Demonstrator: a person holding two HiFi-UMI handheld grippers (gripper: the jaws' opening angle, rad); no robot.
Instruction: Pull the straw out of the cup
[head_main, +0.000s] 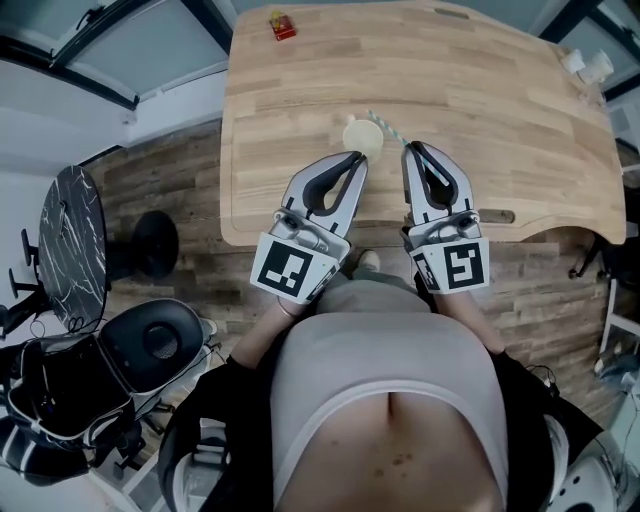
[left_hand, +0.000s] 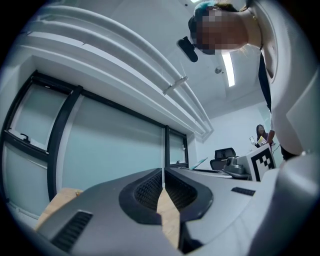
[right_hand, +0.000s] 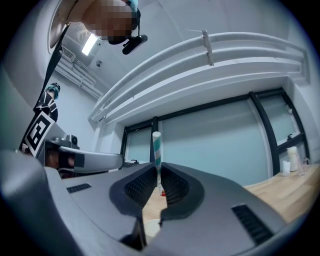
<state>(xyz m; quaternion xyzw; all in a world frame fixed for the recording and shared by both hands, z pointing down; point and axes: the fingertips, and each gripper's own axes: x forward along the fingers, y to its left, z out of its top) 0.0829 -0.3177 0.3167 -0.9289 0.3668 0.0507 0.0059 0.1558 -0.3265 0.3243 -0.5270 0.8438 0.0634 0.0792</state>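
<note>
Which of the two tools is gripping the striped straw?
The right tool: the straw stands clamped between its jaws, while the left tool is shut on nothing.

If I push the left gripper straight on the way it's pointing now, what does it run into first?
Most likely the cup: in the head view it sits just past the tips of the left gripper. Height is unclear from above, so the tips might pass over its rim instead.
</note>
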